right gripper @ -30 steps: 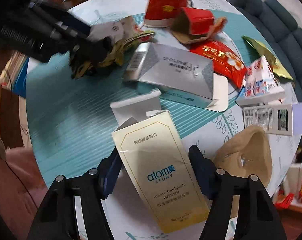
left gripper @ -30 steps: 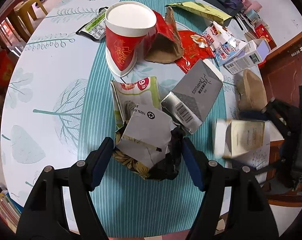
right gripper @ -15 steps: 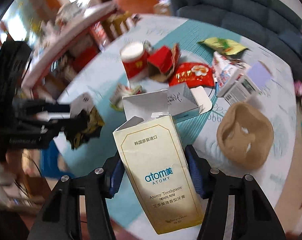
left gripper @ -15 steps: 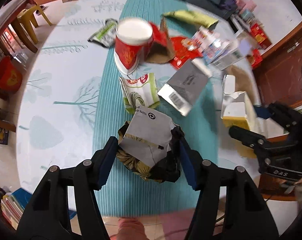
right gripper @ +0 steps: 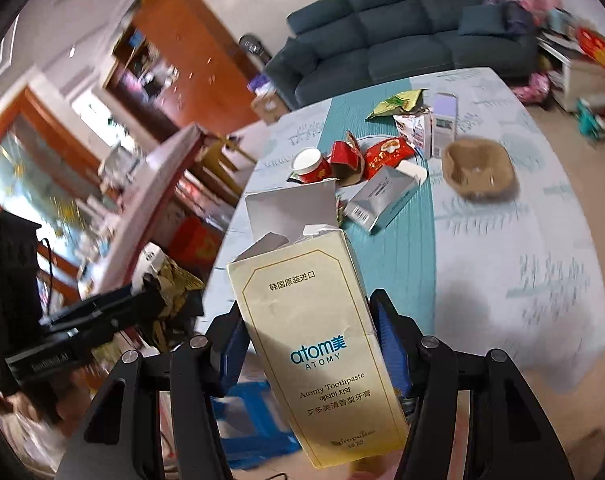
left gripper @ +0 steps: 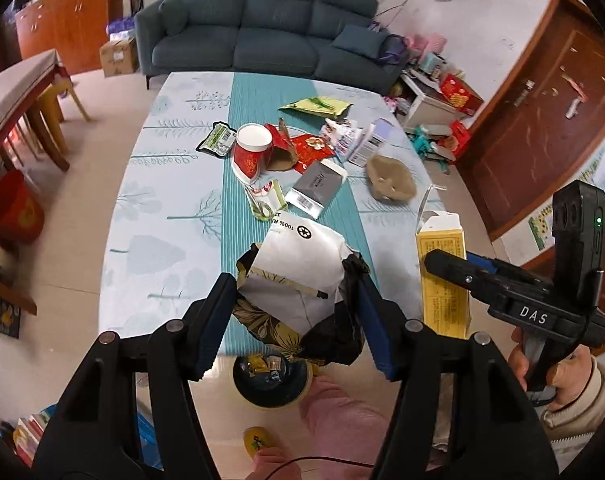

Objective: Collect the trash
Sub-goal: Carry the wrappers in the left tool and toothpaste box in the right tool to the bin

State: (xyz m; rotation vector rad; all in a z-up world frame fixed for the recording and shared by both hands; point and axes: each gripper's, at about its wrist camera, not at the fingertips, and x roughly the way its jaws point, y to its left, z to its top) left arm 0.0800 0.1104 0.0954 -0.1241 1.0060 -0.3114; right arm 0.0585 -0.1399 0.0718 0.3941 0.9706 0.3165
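Observation:
My left gripper (left gripper: pixel 294 320) is shut on a crumpled bag of white paper and black-gold foil (left gripper: pixel 298 276), held above the near table edge over a round bin (left gripper: pixel 272 376) on the floor. My right gripper (right gripper: pixel 306 344) is shut on a cream Atomy toothpaste box (right gripper: pixel 314 344) with open flaps, held off the table's near edge; the box also shows in the left wrist view (left gripper: pixel 442 276). On the table (left gripper: pixel 162 208) lie a red paper cup (left gripper: pixel 250 152), a grey carton (left gripper: pixel 316 188), red wrappers (left gripper: pixel 310 148) and a brown paper bowl (left gripper: pixel 390 178).
A green snack bag (left gripper: pixel 314 106), a dark label packet (left gripper: pixel 218 140) and white cartons (left gripper: pixel 362 140) lie farther back. A dark sofa (left gripper: pixel 258 36) stands behind the table. A blue crate (right gripper: pixel 254 424) is on the floor. The person's pink leg (left gripper: pixel 342 412) is below.
Both grippers have lifted and pulled back from the table with their loads. The table now looks far smaller, and the bin on the floor has come into view under the left gripper.

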